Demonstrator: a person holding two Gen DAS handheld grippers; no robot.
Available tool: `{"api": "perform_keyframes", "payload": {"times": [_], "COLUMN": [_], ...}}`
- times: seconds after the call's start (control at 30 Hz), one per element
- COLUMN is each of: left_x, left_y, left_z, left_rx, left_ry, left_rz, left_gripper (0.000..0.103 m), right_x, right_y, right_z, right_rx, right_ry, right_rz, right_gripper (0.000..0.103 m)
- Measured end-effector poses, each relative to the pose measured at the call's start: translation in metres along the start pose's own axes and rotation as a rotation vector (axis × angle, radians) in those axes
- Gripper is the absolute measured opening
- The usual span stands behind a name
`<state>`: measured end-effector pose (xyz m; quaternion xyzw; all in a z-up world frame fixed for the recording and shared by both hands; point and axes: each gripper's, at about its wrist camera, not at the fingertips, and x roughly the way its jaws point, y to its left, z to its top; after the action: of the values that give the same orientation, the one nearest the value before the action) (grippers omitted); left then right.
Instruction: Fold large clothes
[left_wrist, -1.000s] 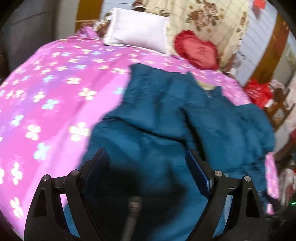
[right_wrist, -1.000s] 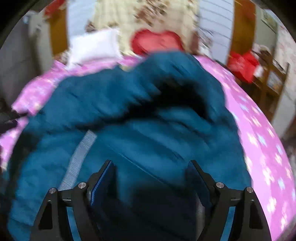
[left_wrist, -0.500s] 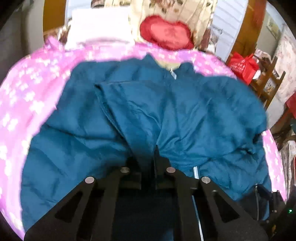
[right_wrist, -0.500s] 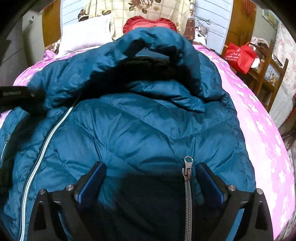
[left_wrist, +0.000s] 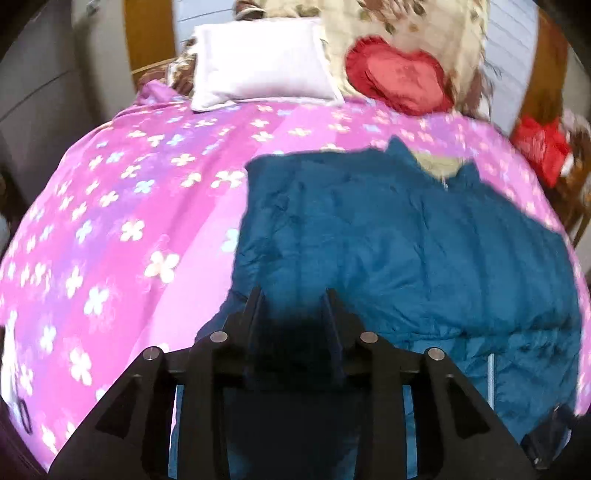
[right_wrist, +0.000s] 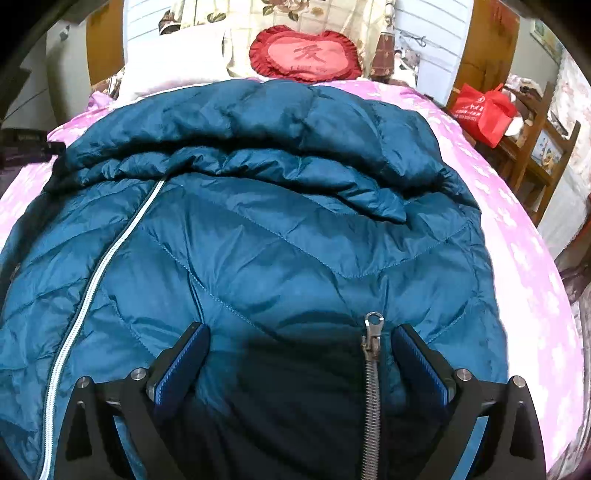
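Nearby, white pillow (left_wrist: 258, 62), red heart cushion (right_wrist: 304, 53), red bag (right_wrist: 484, 109)

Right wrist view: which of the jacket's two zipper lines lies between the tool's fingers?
The metal zipper with the silver pull, running between the open right tool fingers. The white zipper runs diagonally off to the left, outside them.

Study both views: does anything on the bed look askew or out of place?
Yes. The teal jacket lies rumpled on the bedspread, one part bunched in a thick roll across its far end, and its white zip runs slantwise. Nothing looks torn or spilled.
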<state>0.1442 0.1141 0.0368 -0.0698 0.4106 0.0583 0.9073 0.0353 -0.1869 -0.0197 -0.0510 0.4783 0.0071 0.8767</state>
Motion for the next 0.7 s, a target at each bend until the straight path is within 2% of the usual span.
{"api": "perform_keyframes", "payload": {"times": [0.03,0.13,0.2,0.23,0.33,0.4,0.43,0.47,0.5,0.53,0.6,0.63,0.7], "left_x": [-0.007,-0.037,-0.043,-0.039,-0.008,0.019,0.036,0.056,0.074,0.08,0.082,0.082,0.08], "left_y": [0.001,0.0,-0.018,-0.029,-0.061,-0.074,-0.079,-0.081,-0.077,-0.074,-0.07,-0.068,-0.066], "left_z": [0.0,0.003,0.01,0.014,0.027,0.031,0.031,0.027,0.02,0.015,0.003,-0.001,-0.009], "left_rx": [-0.014,-0.073,-0.053,-0.023,0.084,0.143,0.174,0.192,0.176,0.157,0.157,0.162,0.157], "left_ry": [-0.034,-0.225,-0.32,-0.334,-0.281,-0.207,-0.148,-0.079,-0.009,0.012,-0.022,-0.03,-0.046], "left_rz": [0.004,0.083,0.081,0.077,0.052,0.041,0.075,0.153,0.187,0.177,0.175,0.176,0.179], "left_gripper": [0.043,0.074,0.078,0.078,0.078,0.076,0.061,0.047,0.047,0.047,0.048,0.048,0.048], "right_x": [-0.011,-0.04,-0.045,-0.042,-0.03,-0.013,-0.008,0.003,0.014,0.03,0.068,0.086,0.092], "right_y": [-0.005,-0.03,-0.054,-0.063,-0.069,-0.061,-0.059,-0.052,-0.047,-0.042,-0.037,-0.038,-0.04], "right_z": [0.003,0.014,0.032,0.043,0.075,0.103,0.11,0.121,0.127,0.132,0.13,0.125,0.127], "right_rx": [0.011,0.097,0.184,0.208,0.233,0.191,0.176,0.151,0.128,0.102,0.069,0.067,0.052], "right_ry": [-0.048,-0.196,-0.27,-0.279,-0.307,-0.329,-0.33,-0.34,-0.33,-0.287,-0.146,-0.079,-0.031], "right_rz": [-0.024,-0.065,-0.088,-0.086,-0.064,0.017,0.033,0.046,0.076,0.113,0.124,0.164,0.189], "right_gripper": [0.097,0.098,0.098,0.098,0.098,0.098,0.098,0.098,0.098,0.098,0.098,0.099,0.099]}}
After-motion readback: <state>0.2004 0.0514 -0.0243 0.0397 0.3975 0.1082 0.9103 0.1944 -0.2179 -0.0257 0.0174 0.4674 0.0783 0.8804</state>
